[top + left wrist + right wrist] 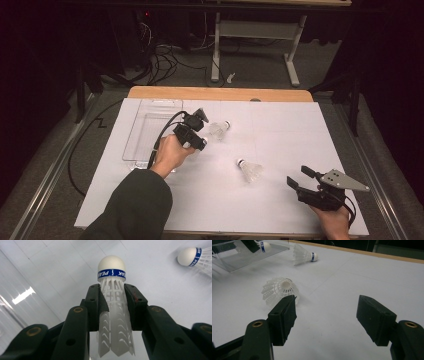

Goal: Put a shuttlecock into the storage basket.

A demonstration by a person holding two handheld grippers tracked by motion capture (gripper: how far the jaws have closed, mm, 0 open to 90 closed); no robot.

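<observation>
My left gripper (112,293) is shut on the skirt of a white shuttlecock (111,267) with a blue band, its cork head pointing away from me. In the high view that left gripper (195,136) hangs just right of the clear tray, with the held shuttlecock (202,143) under it. A second shuttlecock (219,129) lies on the white mat close by, and a third shuttlecock (250,170) lies mid-table. My right gripper (327,307) stands open just behind the third shuttlecock (279,290), with nothing between its fingers. That right gripper (299,177) sits near the front right corner.
A clear plastic tray (145,135) rests on the mat's left side, near the left hand. The white mat (280,135) covers a wooden table (220,93). Cables and a metal stand (290,60) are on the floor beyond.
</observation>
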